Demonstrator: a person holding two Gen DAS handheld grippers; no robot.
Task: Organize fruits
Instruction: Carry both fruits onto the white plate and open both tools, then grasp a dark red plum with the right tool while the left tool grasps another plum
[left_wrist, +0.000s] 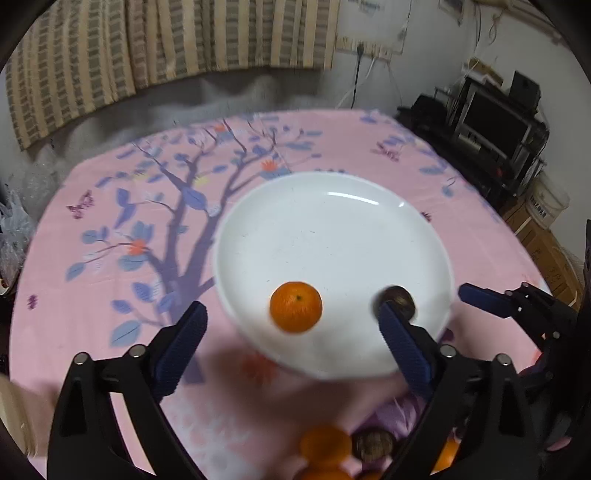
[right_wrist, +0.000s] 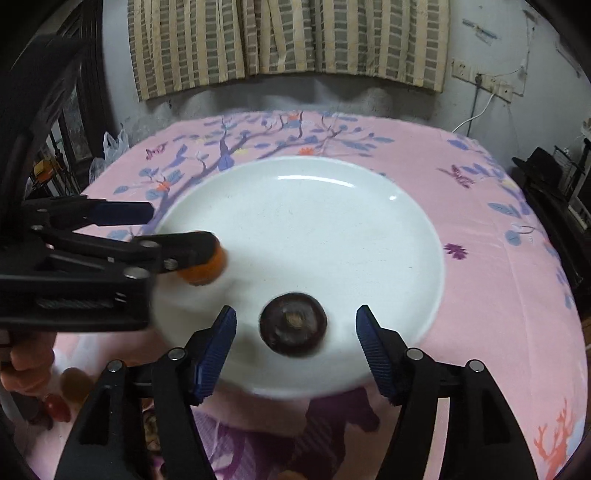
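Observation:
A white plate (left_wrist: 332, 206) lies on the pink flowered tablecloth. An orange (left_wrist: 295, 306) rests on the plate's near part, between the wide-apart fingers of my left gripper (left_wrist: 291, 307), which is open and not touching it. A dark brown round fruit (right_wrist: 293, 323) sits on the plate's near edge between the spread fingers of my right gripper (right_wrist: 296, 313), also open. From the right wrist view the left gripper (right_wrist: 183, 226) reaches in from the left, one finger half hiding the orange (right_wrist: 207, 267). One blue finger (left_wrist: 480, 298) of the right gripper shows beside the dark fruit (left_wrist: 397, 297).
More oranges (left_wrist: 325, 445) and another dark fruit (left_wrist: 373, 445) lie on the cloth near the table's front edge. Small red fruits (right_wrist: 55, 406) and a hand (right_wrist: 29, 362) show at the lower left. Curtains hang behind; a black media stand (left_wrist: 491, 129) is at the right.

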